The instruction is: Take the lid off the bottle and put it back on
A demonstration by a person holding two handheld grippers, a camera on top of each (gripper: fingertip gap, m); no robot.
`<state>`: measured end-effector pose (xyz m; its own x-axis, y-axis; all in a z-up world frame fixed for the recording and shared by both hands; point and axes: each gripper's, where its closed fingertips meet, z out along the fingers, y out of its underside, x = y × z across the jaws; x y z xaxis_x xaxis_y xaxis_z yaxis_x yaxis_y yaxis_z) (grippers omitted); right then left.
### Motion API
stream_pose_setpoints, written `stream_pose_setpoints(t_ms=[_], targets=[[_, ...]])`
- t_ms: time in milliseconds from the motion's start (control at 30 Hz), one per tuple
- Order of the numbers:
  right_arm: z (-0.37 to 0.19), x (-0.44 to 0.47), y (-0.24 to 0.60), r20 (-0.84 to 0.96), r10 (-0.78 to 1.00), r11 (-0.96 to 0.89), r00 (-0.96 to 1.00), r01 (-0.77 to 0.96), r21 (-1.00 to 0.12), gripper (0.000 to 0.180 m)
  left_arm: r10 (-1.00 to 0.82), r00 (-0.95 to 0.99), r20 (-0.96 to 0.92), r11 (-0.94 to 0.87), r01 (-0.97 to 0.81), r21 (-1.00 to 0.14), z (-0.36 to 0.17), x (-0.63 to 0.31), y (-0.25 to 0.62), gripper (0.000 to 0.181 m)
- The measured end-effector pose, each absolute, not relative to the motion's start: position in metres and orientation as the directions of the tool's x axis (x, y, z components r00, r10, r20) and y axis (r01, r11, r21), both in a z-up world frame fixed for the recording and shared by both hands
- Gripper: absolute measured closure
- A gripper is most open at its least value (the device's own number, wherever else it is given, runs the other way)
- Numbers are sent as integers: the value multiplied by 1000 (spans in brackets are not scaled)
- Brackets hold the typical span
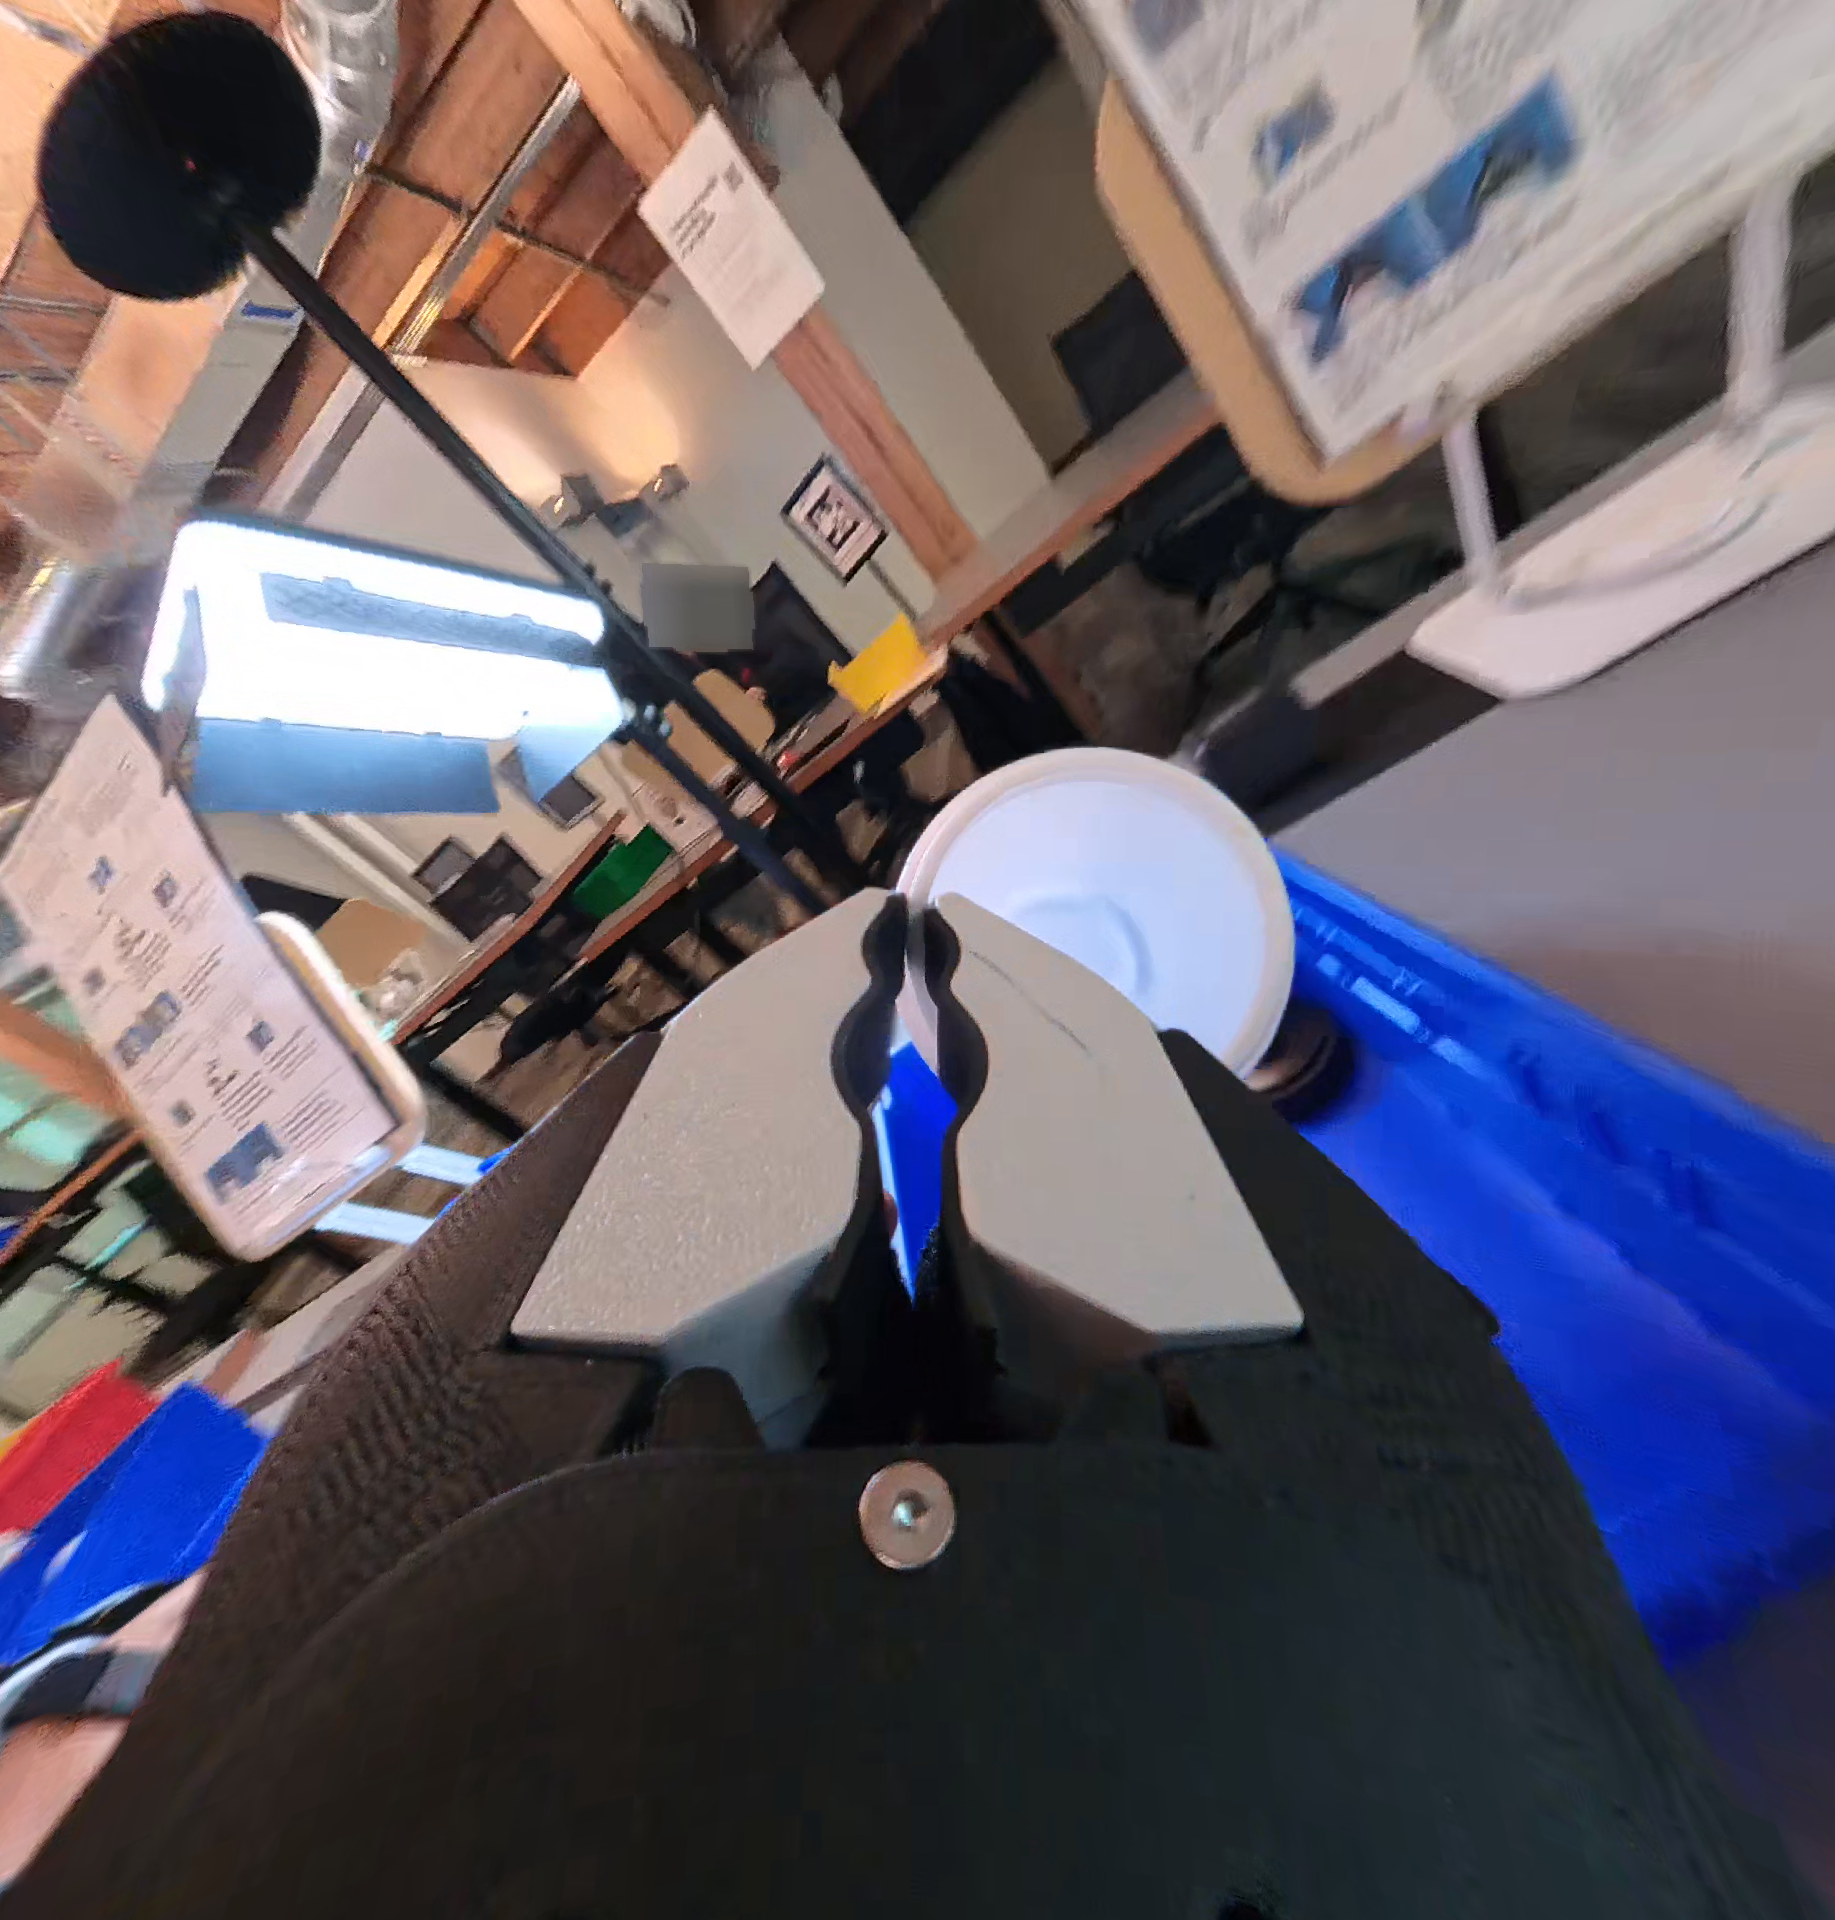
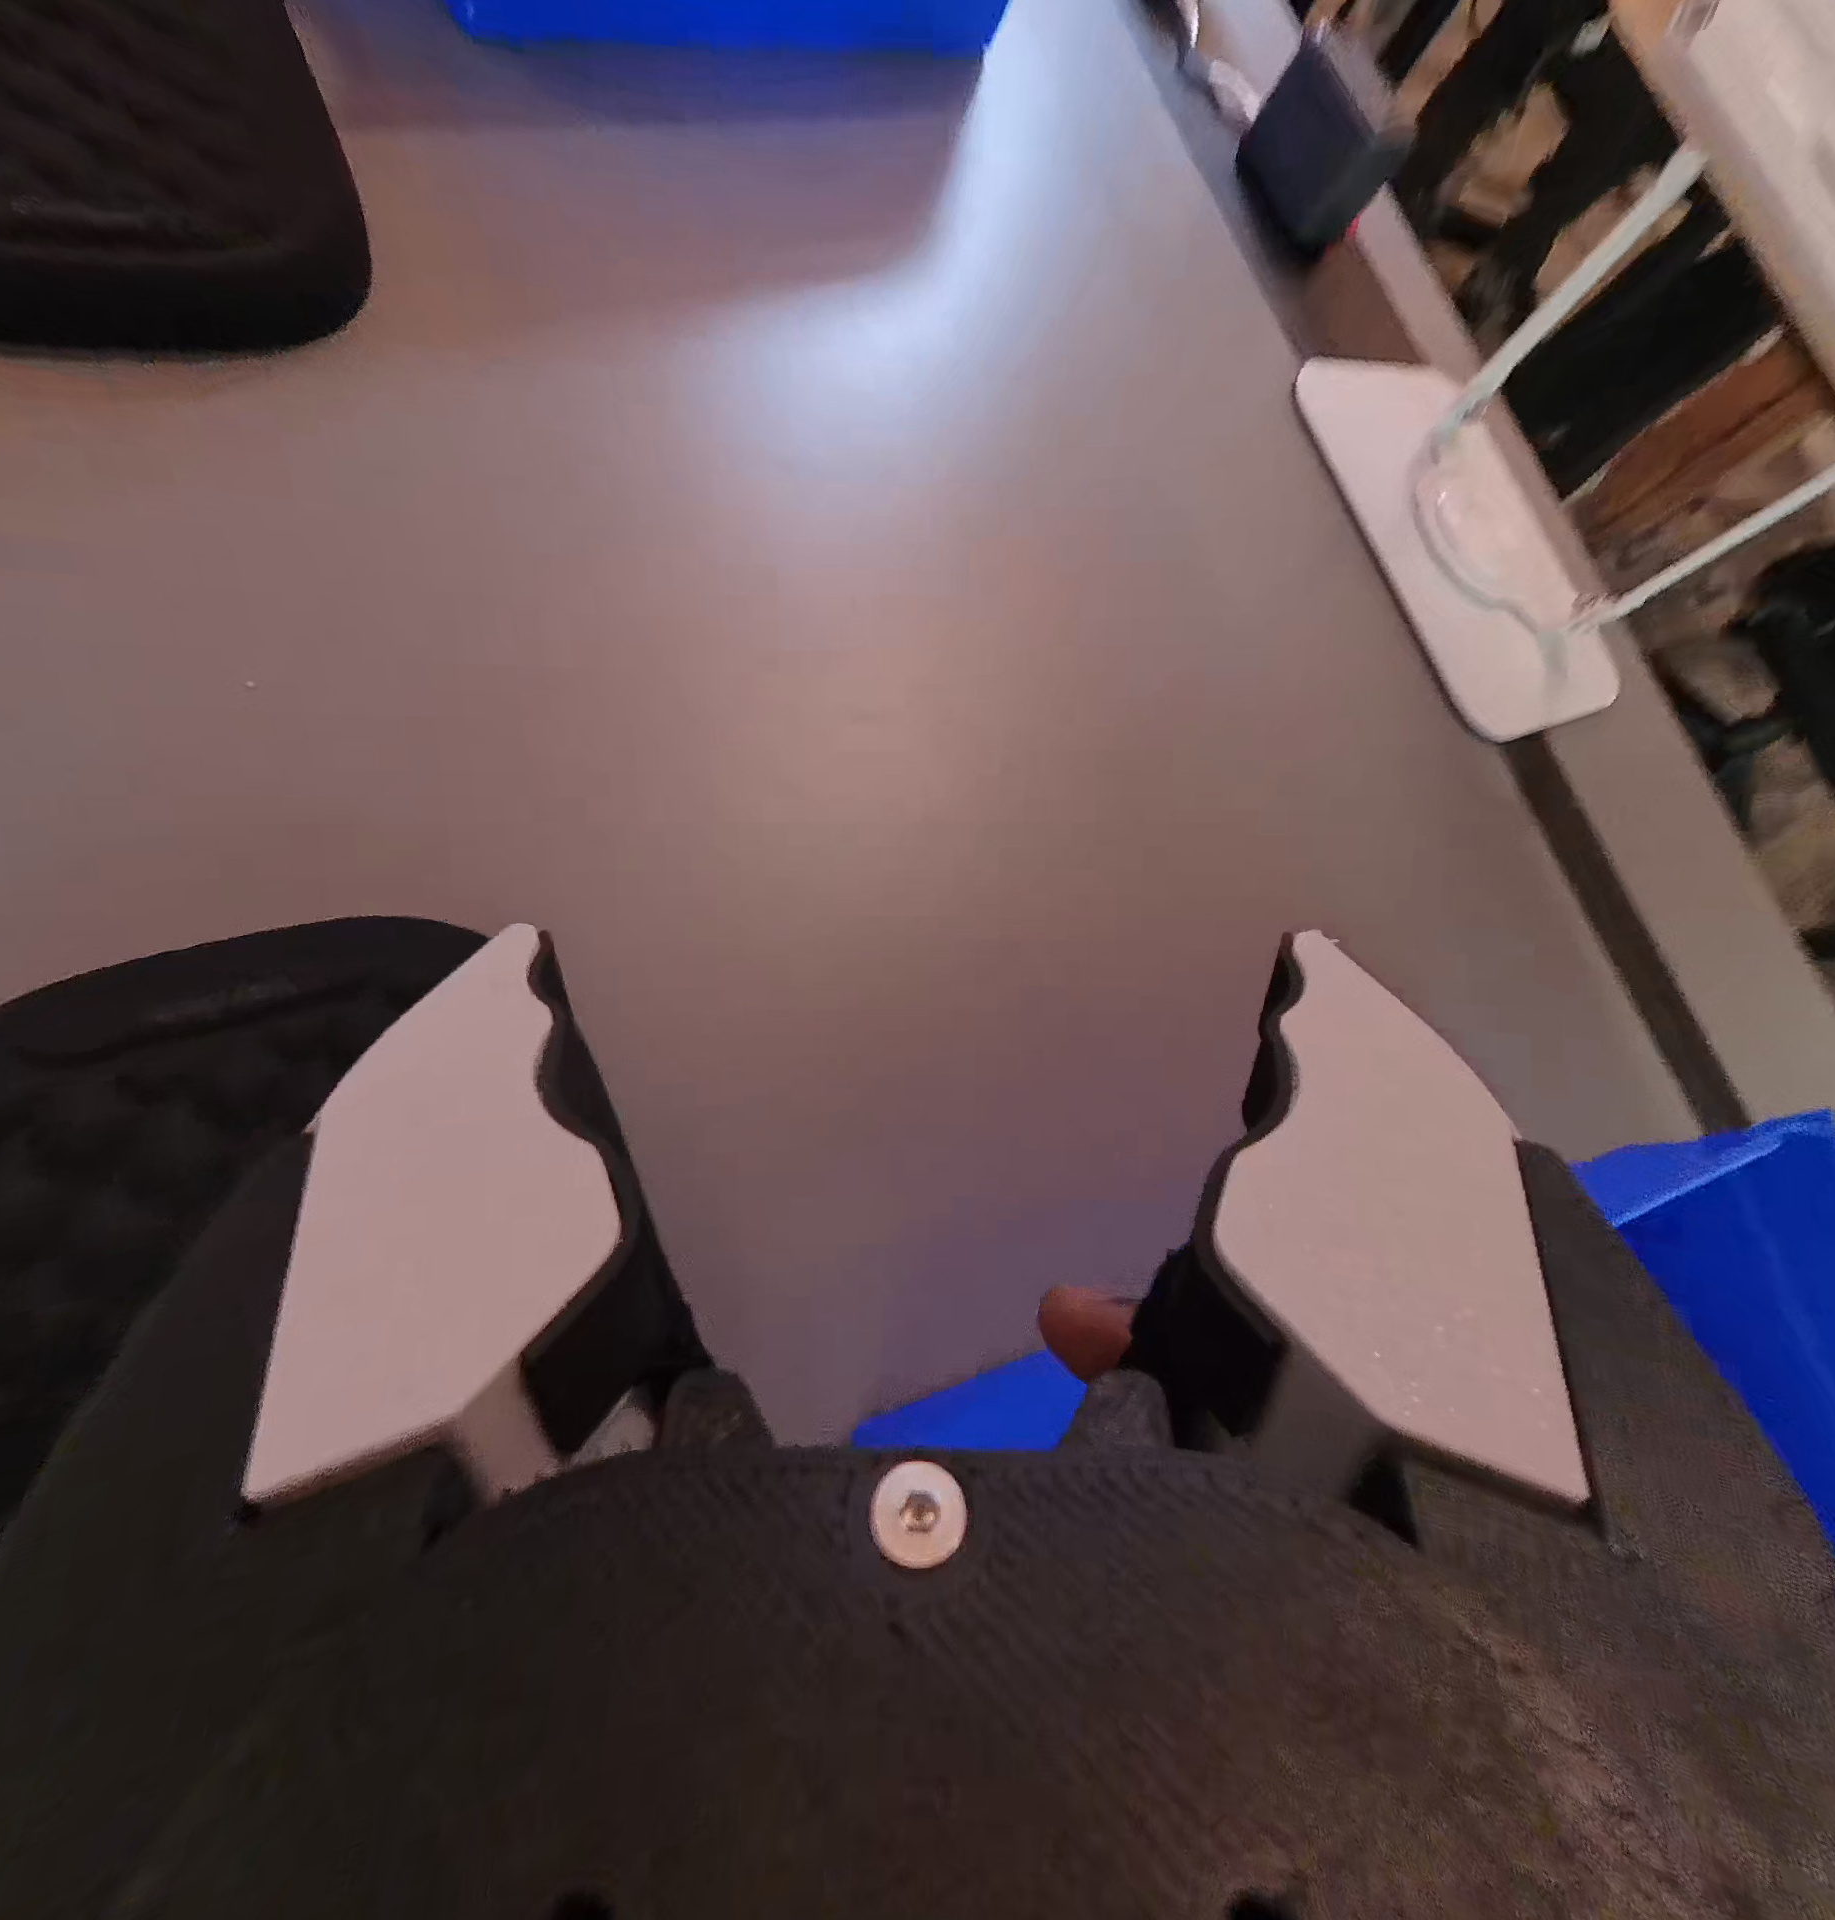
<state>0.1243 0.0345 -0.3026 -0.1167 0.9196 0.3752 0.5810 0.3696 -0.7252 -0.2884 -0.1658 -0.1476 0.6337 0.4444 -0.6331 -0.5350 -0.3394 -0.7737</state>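
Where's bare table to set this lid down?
The widest free patch is the grey table ahead of the open right claw, bordered by the white stand base on the right edge. The left claw pinches the white lid beside the blue container: crowded there.

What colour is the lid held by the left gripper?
White; the lid shows best in the left wrist view.

L gripper [image 1: 915, 925]: grey fingers w/ black pads pinched nearly together, clamped on the rim of the white lid [image 1: 1121, 894], view tilted hard. Person's forearm w/ dark strap at lower-left edge of L wrist view. R gripper [image 2: 913, 945]: jaws spread wide, nothing between them, pointing down. A fingertip shows by its right finger's base.
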Motion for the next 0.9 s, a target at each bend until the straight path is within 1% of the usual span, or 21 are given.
stream_pose_setpoints(t_ms=[67,133,200,300,433,533,667,733,800,900], targets=[[-293,117,31,437,891,433,-121,512,-742,50,408,697,-589,-248,-536,-807,-124,-270,-168,178],[-277,107,25,500,859,495,-105,416,-763,47,327,765,-555,-169,-530,-831,-105,-246,-166,178],[-259,97,16,561,823,559,-87,297,-774,47,197,827,-527,-122,-512,-850,-95,-219,-161,178],[-245,87,7,621,781,618,-62,220,-755,42,-38,874,-484,-89,-486,-870,-93,-173,-146,177],[-237,69,-15,605,792,610,-81,116,-784,42,-319,843,-432,-115,-487,-866,-106,-115,-115,177],[-242,51,-38,535,827,553,-172,75,-830,44,-495,767,-407,-185,-551,-814,-133,-75,-85,178],[-255,28,-55,502,824,544,-262,123,-830,42,-684,628,-371,-256,-683,-684,-175,-32,-51,177],[-255,16,-61,488,829,531,-274,110,-840,41,-739,580,-342,-275,-724,-632,-188,-15,-36,177],[-257,6,-66,438,851,482,-290,101,-870,42,-774,548,-316,-289,-750,-595,-198,-2,-22,177],[-262,-4,-54,353,907,386,-228,121,-915,39,-807,525,-271,-299,-758,-580,-205,14,-7,177]])
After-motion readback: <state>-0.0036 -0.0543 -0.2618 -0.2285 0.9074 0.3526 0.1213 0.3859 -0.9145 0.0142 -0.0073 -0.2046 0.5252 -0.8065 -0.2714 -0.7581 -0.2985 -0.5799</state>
